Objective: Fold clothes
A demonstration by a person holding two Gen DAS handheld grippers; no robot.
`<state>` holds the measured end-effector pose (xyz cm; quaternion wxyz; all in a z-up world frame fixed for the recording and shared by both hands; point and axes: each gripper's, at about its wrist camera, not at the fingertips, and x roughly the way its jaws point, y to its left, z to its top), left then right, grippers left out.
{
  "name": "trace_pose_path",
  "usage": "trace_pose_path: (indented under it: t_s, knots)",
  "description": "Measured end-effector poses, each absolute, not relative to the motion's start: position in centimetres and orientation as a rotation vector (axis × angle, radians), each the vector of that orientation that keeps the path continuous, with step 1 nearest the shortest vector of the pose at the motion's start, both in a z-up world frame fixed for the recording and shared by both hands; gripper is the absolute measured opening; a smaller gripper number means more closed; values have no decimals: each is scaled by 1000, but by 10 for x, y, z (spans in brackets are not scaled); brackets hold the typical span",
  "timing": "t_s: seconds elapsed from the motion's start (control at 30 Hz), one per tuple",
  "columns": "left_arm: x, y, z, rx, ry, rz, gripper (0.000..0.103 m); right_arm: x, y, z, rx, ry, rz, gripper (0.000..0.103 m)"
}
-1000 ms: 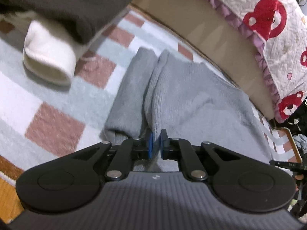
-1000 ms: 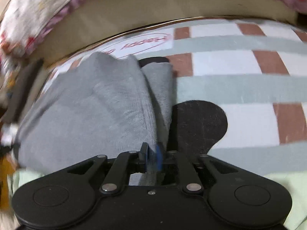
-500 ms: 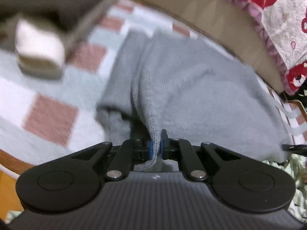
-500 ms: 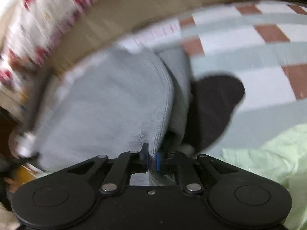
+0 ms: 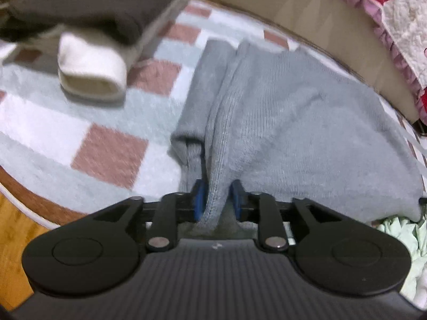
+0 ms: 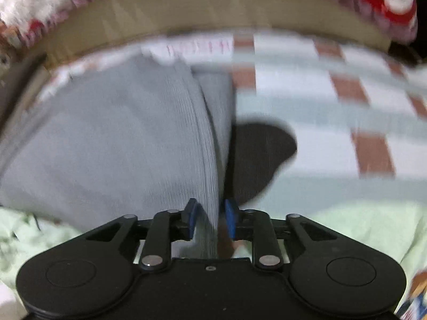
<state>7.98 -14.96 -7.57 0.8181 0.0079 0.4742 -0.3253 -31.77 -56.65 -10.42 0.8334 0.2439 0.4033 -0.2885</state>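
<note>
Grey sweater [image 5: 288, 122] lies folded on the checked mat [image 5: 66, 122], both grippers [image 5: 217, 204] [image 6: 209, 220] spread around its near hem: you are letting go, so back away next.

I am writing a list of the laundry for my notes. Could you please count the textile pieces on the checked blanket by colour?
Grey: 1, the grey sweater, its edge between the pads of both hand-held grippers, left and right
White: 1, the white folded cloth
Dark brown: 1, the dark garment on top of it
Pale green: 1, the pale green cloth
Total: 4
</note>
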Motion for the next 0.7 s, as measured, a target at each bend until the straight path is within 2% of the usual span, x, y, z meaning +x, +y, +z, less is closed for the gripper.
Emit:
trace_pose_path:
  t_s: [0.03,0.1,0.17,0.27,0.4,0.47,0.53,0.57,0.6,0.63,0.7]
  knots:
    - [80,-146,-71,-4,974,-694,27,-316,-571,-97,516,816,-613,44]
    - [84,-143,-64,-70,910,-694,37,-308,-583,-88,538,746,-577,52]
    - [90,-144,-59,-126,861,-692,41,-290,-598,-90,541,722,-542,52]
    - [103,-160,-65,-127,850,-674,41,-259,-622,-104,538,707,-520,52]
    - [120,-195,-81,-56,886,-686,55,-214,-658,-128,594,711,-523,52]
    - [126,-211,-85,-8,895,-675,56,-196,-665,-135,570,730,-526,52]
    - [132,-225,-87,39,886,-692,45,-184,-669,-140,561,739,-492,53]
    - [134,-234,-87,92,878,-703,18,-179,-671,-143,562,739,-463,52]
    - [132,-240,-84,143,839,-708,12,-175,-672,-144,559,738,-437,26]
    - [129,-245,-79,192,794,-711,9,-173,-670,-140,521,733,-429,9]
    - [122,-240,-66,152,701,-691,7,-174,-664,-127,447,683,-433,9]
